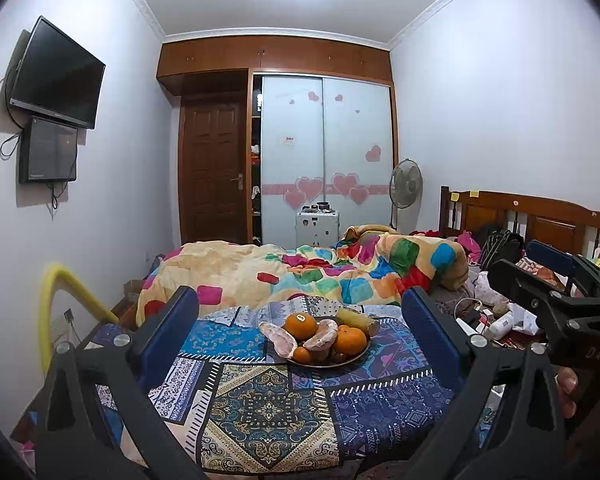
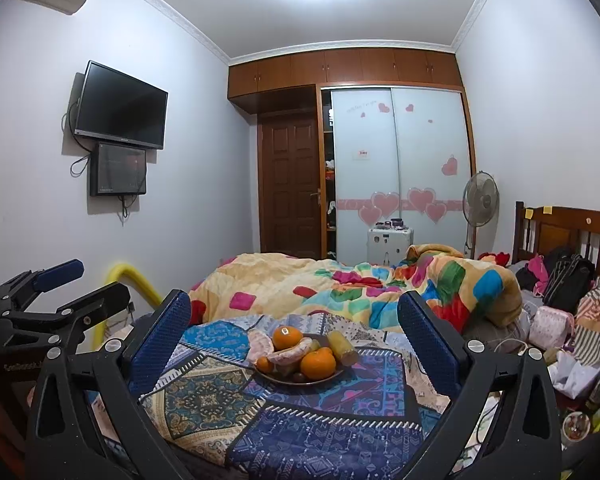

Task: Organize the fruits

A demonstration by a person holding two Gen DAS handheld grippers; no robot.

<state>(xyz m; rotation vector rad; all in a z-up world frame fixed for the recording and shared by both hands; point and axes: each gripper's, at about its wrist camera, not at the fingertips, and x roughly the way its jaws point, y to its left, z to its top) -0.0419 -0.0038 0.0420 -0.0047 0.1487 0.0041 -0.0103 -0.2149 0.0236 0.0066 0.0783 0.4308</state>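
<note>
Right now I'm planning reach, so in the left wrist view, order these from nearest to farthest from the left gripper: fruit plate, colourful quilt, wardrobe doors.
1. fruit plate, just ahead of the left gripper, on the patterned cloth.
2. colourful quilt, behind the plate.
3. wardrobe doors, far wall.

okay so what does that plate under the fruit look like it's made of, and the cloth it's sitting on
Plate: dark brown with a soft sheen along its thin rim, so probably glazed ceramic or metal; the pictures leave it open.

Cloth: a printed woven fabric, matte, in blue patchwork patterns; it creases and drapes over the edge, which suggests cotton or something similar.
</note>
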